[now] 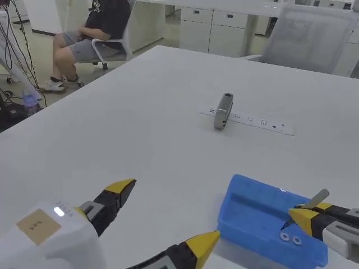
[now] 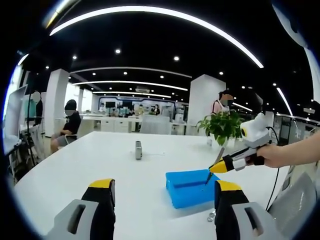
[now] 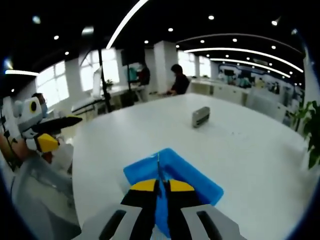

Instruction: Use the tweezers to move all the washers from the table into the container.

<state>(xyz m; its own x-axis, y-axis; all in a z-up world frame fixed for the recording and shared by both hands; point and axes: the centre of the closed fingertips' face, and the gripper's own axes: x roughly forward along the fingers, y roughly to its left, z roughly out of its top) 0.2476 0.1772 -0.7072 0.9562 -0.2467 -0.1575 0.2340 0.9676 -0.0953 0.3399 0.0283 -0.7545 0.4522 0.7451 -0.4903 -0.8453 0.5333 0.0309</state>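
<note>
A blue container (image 1: 255, 210) rests on the white table near its front right. Two washers (image 1: 290, 239) lie inside it. My right gripper (image 1: 307, 216) is shut on thin metal tweezers (image 1: 310, 202), whose tip points down into the container (image 3: 175, 172). The right gripper view has the jaws closed around the tweezers (image 3: 158, 167). My left gripper (image 1: 162, 216) stands open to the left of the container, with nothing between its yellow fingertips (image 2: 102, 184). In the left gripper view, small metal pieces, probably washers (image 2: 211, 216), lie on the table by the container (image 2: 190, 187).
A grey metal device (image 1: 224, 110) stands on a flush socket strip (image 1: 258, 120) mid-table. A person sits on a chair (image 1: 92, 33) beyond the table's far left edge. A grey chair (image 1: 308, 36) stands at the far right. A plant (image 2: 222, 125) stands on the table.
</note>
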